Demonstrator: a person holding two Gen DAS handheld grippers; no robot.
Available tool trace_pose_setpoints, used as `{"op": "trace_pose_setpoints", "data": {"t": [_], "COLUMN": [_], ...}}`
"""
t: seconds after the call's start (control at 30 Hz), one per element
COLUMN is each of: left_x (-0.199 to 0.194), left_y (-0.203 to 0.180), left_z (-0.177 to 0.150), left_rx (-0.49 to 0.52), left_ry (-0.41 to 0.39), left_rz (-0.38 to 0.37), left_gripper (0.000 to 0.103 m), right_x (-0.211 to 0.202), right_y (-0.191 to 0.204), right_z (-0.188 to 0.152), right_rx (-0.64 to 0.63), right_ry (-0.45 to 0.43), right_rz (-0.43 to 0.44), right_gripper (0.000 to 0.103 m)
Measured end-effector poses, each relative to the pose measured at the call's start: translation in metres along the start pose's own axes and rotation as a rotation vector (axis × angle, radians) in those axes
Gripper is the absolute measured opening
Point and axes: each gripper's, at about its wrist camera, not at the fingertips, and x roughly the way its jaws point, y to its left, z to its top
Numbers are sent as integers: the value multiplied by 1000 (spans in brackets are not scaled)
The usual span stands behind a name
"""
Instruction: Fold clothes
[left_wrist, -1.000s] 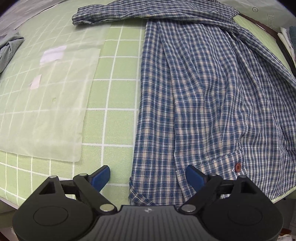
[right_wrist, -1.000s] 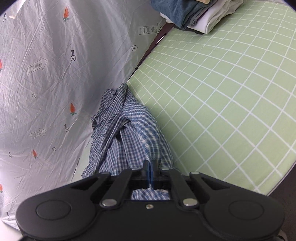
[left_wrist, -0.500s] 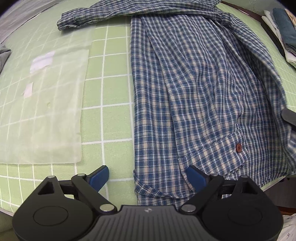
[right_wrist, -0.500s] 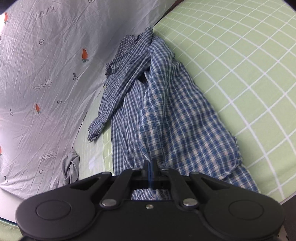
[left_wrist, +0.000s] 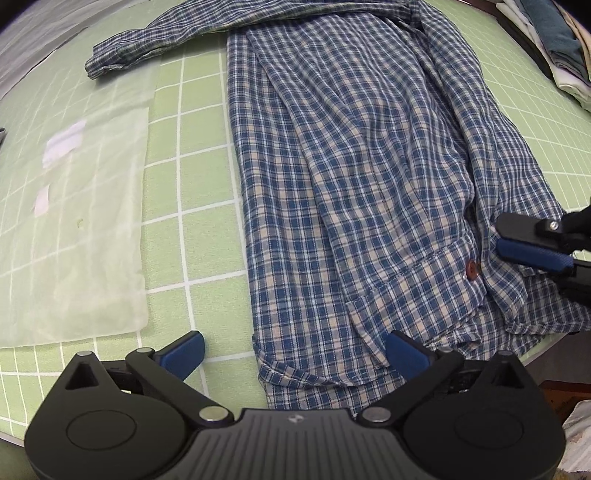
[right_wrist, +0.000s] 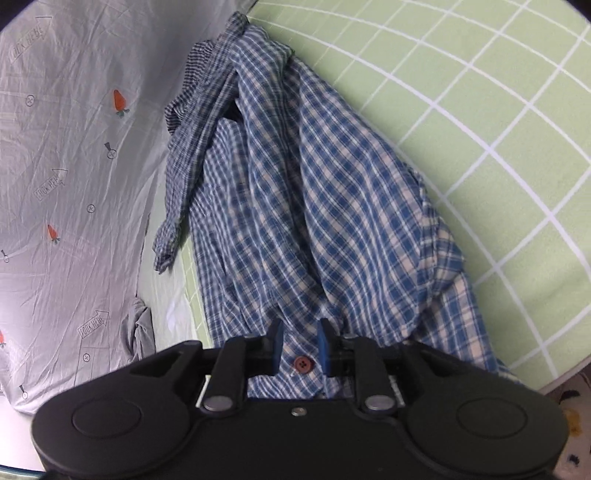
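Note:
A blue plaid shirt (left_wrist: 351, 177) lies spread lengthwise on the green checked table (left_wrist: 192, 184), one sleeve stretched along the far side. My left gripper (left_wrist: 295, 350) points down over the shirt's near corner. Its jaws are opening wide; one pad sits off the cloth, the other over it. My right gripper (right_wrist: 300, 343) hovers low over the shirt (right_wrist: 314, 206) by a red button (right_wrist: 303, 363). Its jaws are opening a little and no cloth is pinched between them. In the left wrist view the right gripper (left_wrist: 532, 247) comes in from the right edge.
A translucent plastic sheet (left_wrist: 74, 221) covers the table left of the shirt. Folded clothes (left_wrist: 554, 44) are stacked at the far right corner. A grey garment (right_wrist: 142, 332) lies beyond the shirt. A grey cloth with carrot prints (right_wrist: 74, 147) hangs behind the table.
My right gripper came down with the shirt's edge, laid it on the table and parted its jaws. It now shows in the left wrist view. My left gripper opened slightly wider.

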Motion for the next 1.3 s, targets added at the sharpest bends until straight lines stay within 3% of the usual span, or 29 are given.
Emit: {"op": "trace_pose_setpoints", "data": {"t": [0.1, 0.2, 0.23, 0.3, 0.43, 0.5, 0.63, 0.7, 0.77, 0.83, 0.9, 1.0, 1.17, 1.3], "left_x": [-1, -2, 3, 7, 7, 3, -10, -17, -18, -13, -14, -20, -15, 0], "left_y": [7, 5, 2, 0, 13, 25, 51, 66, 77, 88, 97, 118, 151, 176], "left_z": [5, 6, 19, 23, 36, 42, 59, 72, 79, 90, 103, 115, 144, 172], "left_rx": [3, -2, -5, -13, -77, -135, -238, -292, -338, -374, -399, -433, -512, -576], "left_ry": [3, 8, 12, 22, 44, 38, -24, -64, -99, -132, -156, -188, -226, -253], "left_rz": [9, 13, 13, 12, -24, -54, -47, -39, -27, -10, 10, 37, 72, 60], "left_gripper": [103, 103, 103, 103, 103, 103, 103, 103, 103, 103, 103, 103, 103, 102], "right_x": [-12, -7, -4, -2, -5, -5, -16, -19, -16, -10, -3, 10, 28, 61], "right_y": [0, -11, -16, -19, -6, 6, 31, 44, 60, 75, 88, 106, 122, 144], "right_z": [7, 13, 13, 13, 16, 21, 39, 48, 56, 66, 75, 94, 137, 178], "right_rx": [-11, 9, 14, 16, -27, -67, -199, -290, -392, -501, -600, -693, -753, -729], "right_ry": [-45, -36, -21, -9, -7, -29, -104, -138, -167, -205, -241, -274, -306, -293], "right_rz": [6, -72, -95, -94, -104, -96, -130, -173, -230, -323, -391, -461, -432, -343], "right_gripper": [26, 26, 19, 17, 33, 34, 44, 50, 63, 89, 90, 100, 100, 84]}}
